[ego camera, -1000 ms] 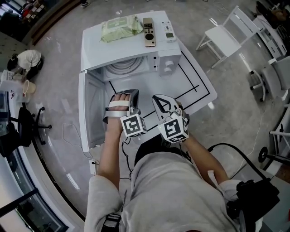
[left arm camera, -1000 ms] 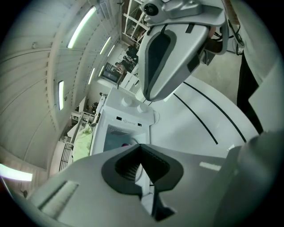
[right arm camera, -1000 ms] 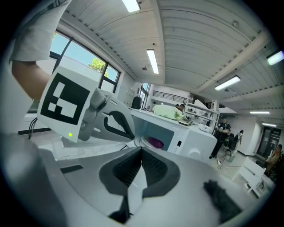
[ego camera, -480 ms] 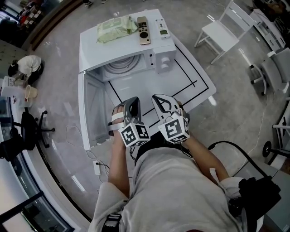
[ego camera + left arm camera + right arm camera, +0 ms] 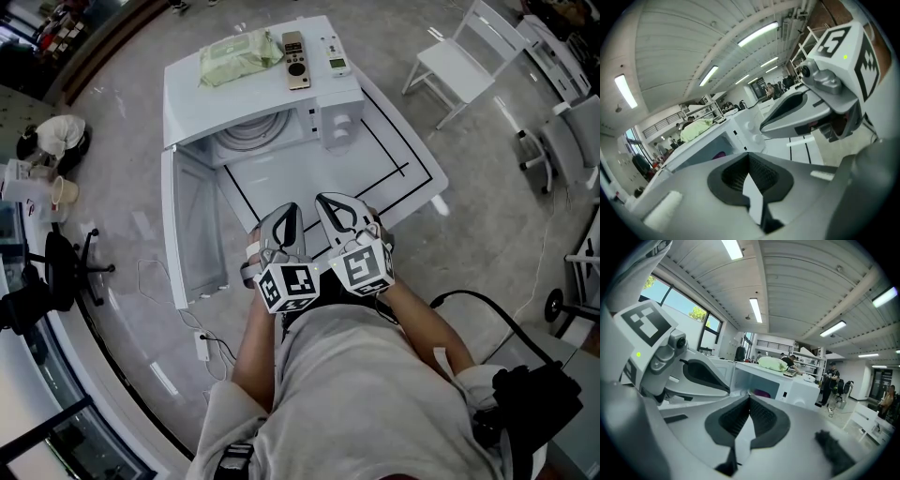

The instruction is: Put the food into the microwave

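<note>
The white microwave (image 5: 272,112) stands at the table's far end with its door (image 5: 187,225) swung open to the left. A pale round tray (image 5: 258,136) shows inside. In both gripper views a small purple thing (image 5: 761,393) (image 5: 719,153) lies in the cavity. My left gripper (image 5: 281,225) (image 5: 749,157) and right gripper (image 5: 339,214) (image 5: 750,399) hover side by side over the table's near edge, well short of the microwave. Both point toward it. Both are shut with nothing between the pads.
On the microwave's top lie a green wipes pack (image 5: 239,56), a remote (image 5: 296,61) and a small white device (image 5: 336,54). The white table (image 5: 394,159) has black lines. A white chair (image 5: 459,66) stands at the far right. A cable and power strip (image 5: 202,347) lie on the floor.
My left gripper has drawn away from the open door toward the right and rolled upright, ending beside the right gripper. The right gripper has stayed put.
</note>
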`<state>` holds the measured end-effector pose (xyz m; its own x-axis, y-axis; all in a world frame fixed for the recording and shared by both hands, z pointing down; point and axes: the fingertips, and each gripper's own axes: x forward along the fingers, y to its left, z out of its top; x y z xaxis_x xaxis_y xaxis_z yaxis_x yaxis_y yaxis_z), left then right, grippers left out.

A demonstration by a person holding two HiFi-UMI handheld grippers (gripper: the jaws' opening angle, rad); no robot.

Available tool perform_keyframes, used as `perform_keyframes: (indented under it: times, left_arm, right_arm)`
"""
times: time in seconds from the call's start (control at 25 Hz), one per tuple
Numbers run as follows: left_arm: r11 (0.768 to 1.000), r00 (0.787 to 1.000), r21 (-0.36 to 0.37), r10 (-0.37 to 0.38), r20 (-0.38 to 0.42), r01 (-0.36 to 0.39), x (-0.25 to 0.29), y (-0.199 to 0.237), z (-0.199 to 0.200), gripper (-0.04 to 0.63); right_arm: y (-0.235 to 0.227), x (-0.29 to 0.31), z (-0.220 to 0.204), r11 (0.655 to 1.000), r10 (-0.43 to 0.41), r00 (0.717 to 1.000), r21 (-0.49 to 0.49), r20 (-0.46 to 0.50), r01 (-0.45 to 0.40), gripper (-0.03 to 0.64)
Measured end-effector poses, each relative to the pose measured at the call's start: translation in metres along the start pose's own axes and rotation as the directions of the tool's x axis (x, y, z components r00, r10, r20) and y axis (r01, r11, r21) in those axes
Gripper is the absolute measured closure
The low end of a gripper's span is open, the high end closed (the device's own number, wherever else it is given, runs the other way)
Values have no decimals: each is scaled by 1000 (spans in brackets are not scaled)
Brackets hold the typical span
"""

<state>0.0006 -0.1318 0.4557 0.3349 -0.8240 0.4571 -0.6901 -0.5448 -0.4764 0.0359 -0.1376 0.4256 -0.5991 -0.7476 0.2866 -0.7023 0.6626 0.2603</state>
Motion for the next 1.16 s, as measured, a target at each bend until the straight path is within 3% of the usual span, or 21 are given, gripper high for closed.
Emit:
perform_keyframes:
  times: [0.16, 0.28, 1.16]
  left_arm:
    - [983, 999, -178, -28, 36, 34, -4, -1, -1, 588]
    - [967, 998, -249, -35, 50, 47, -5, -1, -2, 588]
    - [970, 996, -231, -61, 68, 76, 1, -7, 6, 588]
  right_arm:
    - [-2, -3, -2, 1000, -11, 1000, -2, -9, 11, 607]
    - [-4, -4, -3, 1000, -17, 1000, -12, -14, 17, 607]
    - [-7, -6, -2, 1000, -24, 1000, -10, -9, 24, 607]
